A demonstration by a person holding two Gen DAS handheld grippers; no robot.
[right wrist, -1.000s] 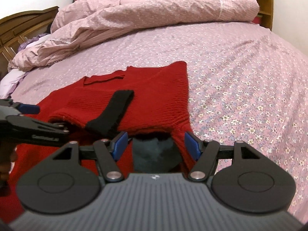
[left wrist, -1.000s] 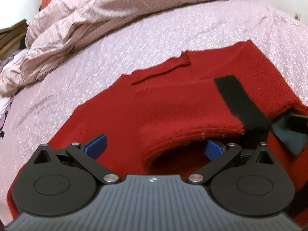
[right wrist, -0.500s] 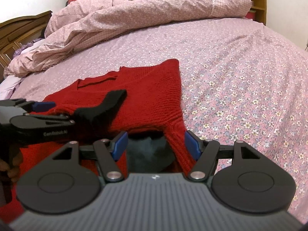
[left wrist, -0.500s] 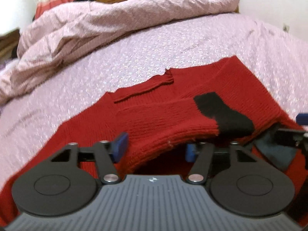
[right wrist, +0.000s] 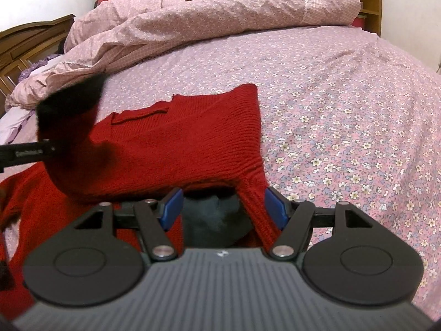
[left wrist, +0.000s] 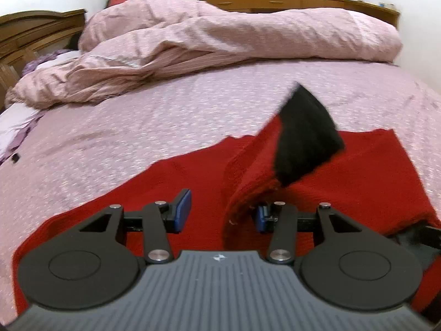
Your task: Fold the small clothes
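Observation:
A red knit sweater [left wrist: 372,171] [right wrist: 179,143] lies flat on the flowered bed sheet [right wrist: 344,110]. Its sleeve [left wrist: 253,171] is raised off the body, and the black cuff [left wrist: 303,138] [right wrist: 69,104] is blurred in the air. My left gripper [left wrist: 222,215] is closing with that sleeve between its jaws. The cloth lies against the right pad, and the left pad stands clear of it. My right gripper [right wrist: 223,207] holds the sweater's near right corner, a red strip bunched with dark grey fabric [right wrist: 215,220]. One left finger [right wrist: 24,153] shows in the right wrist view.
A rumpled pink duvet [left wrist: 220,35] is heaped across the far side of the bed. A wooden headboard [left wrist: 33,30] stands at the left, and a wooden shelf [right wrist: 369,8] behind the duvet. Bare sheet stretches to the right of the sweater.
My left gripper narrowed its jaws around the sleeve, rose and swung over. The sleeve came up off the sweater and its black cuff flipped into the air. The right gripper stayed put.

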